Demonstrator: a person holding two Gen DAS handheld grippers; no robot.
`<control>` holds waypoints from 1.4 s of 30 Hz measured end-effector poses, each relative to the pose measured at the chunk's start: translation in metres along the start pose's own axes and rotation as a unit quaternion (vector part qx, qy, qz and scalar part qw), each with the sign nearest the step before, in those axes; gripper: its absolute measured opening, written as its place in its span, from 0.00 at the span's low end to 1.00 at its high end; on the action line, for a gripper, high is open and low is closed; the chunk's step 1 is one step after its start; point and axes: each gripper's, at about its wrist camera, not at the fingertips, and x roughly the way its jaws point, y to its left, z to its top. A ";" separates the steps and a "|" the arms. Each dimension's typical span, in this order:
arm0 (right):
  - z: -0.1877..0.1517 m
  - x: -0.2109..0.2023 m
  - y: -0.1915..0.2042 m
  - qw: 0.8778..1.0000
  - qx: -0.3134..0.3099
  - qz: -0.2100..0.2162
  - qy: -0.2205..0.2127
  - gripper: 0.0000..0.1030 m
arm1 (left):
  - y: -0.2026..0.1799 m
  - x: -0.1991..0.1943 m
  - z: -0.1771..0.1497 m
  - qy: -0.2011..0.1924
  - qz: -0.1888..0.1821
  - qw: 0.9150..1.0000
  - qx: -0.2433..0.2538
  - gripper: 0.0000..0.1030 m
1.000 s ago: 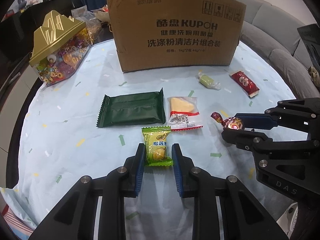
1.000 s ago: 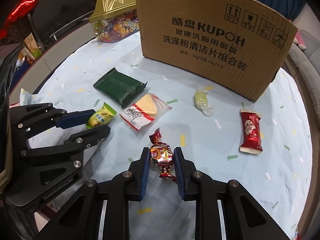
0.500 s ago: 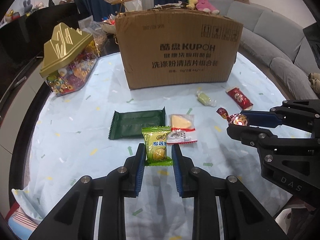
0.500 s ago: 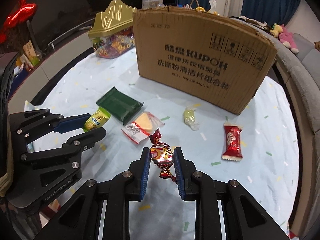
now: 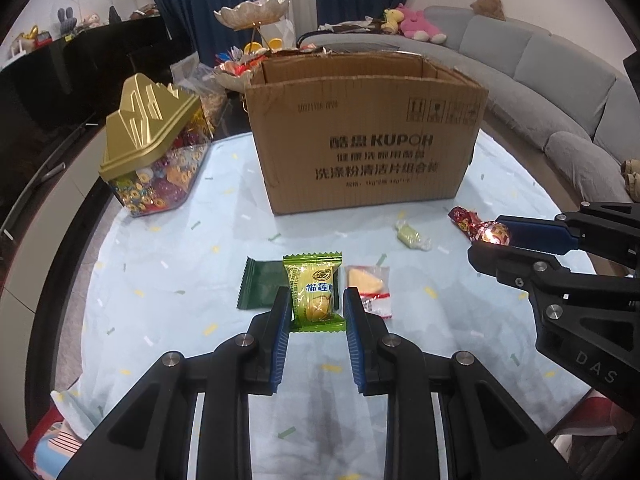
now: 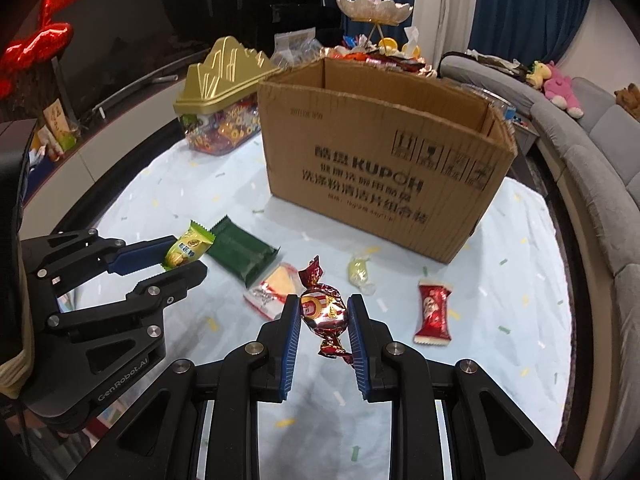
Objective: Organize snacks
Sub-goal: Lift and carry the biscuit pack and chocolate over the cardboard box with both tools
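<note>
Between the blue pads of the left gripper (image 5: 314, 304) a green-yellow snack packet (image 5: 313, 292) is clamped, and the right gripper (image 6: 323, 314) grips a red foil candy (image 6: 323, 308), both clear of the table (image 5: 160, 280); carrying is in hand, and next each must clear the rim of the open cardboard box (image 5: 364, 136) before release.

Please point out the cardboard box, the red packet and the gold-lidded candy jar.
cardboard box (image 6: 380, 176), right wrist view, printed front wall.
red packet (image 6: 434, 312), right wrist view, wrapper middle.
candy jar (image 5: 148, 120), left wrist view, gold lid.
</note>
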 end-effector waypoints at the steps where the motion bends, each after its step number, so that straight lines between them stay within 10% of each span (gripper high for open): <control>1: 0.001 -0.001 -0.001 1.000 0.000 -0.001 -0.001 0.25 | 0.000 -0.001 0.002 -0.001 0.001 1.000 0.000 0.26; 42: 0.082 -0.055 -0.042 0.995 0.037 -0.036 -0.083 0.25 | -0.005 -0.032 0.119 -0.079 0.001 0.997 0.000 0.26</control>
